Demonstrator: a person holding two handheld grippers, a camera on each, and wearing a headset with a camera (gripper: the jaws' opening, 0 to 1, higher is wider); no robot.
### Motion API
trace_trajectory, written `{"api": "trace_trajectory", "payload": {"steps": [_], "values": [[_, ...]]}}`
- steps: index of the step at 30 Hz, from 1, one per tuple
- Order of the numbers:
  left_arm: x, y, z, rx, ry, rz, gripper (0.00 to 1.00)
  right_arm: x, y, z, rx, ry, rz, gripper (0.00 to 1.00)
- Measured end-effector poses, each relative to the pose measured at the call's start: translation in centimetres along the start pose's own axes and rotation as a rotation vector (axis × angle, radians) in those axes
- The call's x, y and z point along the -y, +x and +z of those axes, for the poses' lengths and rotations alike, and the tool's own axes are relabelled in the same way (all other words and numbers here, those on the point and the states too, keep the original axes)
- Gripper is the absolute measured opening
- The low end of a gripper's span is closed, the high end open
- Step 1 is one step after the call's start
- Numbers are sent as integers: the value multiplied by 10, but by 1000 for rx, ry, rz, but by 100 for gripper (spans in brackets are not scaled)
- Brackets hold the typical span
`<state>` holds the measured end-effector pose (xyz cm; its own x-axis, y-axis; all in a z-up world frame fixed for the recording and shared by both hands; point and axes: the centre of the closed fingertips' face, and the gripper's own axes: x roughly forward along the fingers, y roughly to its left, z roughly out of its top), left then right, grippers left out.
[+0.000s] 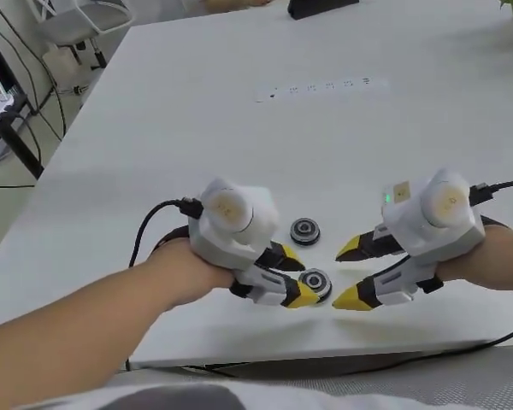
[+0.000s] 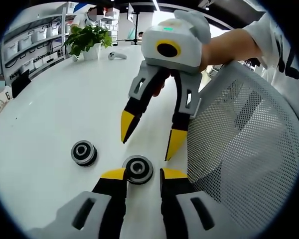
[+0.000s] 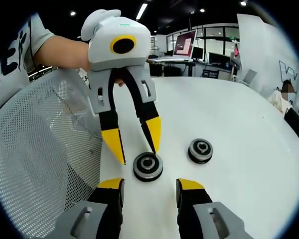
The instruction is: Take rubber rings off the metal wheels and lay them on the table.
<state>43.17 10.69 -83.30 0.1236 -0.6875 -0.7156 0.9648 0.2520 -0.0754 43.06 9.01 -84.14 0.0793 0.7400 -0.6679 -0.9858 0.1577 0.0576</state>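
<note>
Trainee: Which step does this figure show?

Operator: Approach to the first ring, as I judge it. In the head view both metal wheels lie flat on the white table (image 1: 197, 128), at the lower centre of the frame: the near wheel (image 1: 315, 282) and, just above it in the picture, the far wheel (image 1: 305, 229). Each carries a dark rubber ring (image 3: 136, 167) round its rim (so I read the outer edge), so neither ring is off yet.

Trainee: And the jaws?

Operator: My left gripper (image 1: 301, 277) has its fingers apart, one yellow tip on either side of the near wheel. Whether they touch it I cannot tell. My right gripper (image 1: 346, 274) faces it from the right of the frame, fingers likewise apart and holding nothing, tips just beside the same wheel.

Trainee: What does the next move call for?

Operator: I would close the left on the wheel to steady it, then work one right tip under the ring and peel it off. The ring looks thin and snug, so the tip must catch rubber, not metal. Bare table at the left of the frame offers room to lay it down.
</note>
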Motion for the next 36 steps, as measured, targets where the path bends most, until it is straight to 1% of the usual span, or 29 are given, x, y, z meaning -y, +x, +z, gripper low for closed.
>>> {"api": "trace_trajectory", "payload": {"steps": [6, 11, 12, 17, 19, 23, 26, 30, 36], "values": [[-1, 3, 1, -1, -4, 1, 19, -2, 1, -1, -6, -1, 3, 40], [0, 6, -2, -11, 4, 2, 16, -4, 2, 0, -8, -3, 7, 40], [-1, 6, -1, -6, 6, 11, 15, -4, 2, 0, -8, -5, 6, 40], [-6, 6, -1, 7, -26, 31, 9, -3, 2, 0, -7, -5, 8, 40], [-7, 6, -1, 6, -19, 39, 8, -3, 3, 0, -10, -6, 10, 40], [-6, 7, 0, 5, -15, 37, 10, -3, 5, -1, -19, -17, 12, 39], [-7, 7, -1, 0, 12, 56, 8, -3, 6, -1, -23, -20, 17, 39], [-7, 8, 0, -2, 28, 63, 8, -2, 9, 2, -25, -27, 22, 38], [-7, 8, 0, -6, 32, 73, 8, -3, 15, 6, -28, -35, 30, 35]]}}
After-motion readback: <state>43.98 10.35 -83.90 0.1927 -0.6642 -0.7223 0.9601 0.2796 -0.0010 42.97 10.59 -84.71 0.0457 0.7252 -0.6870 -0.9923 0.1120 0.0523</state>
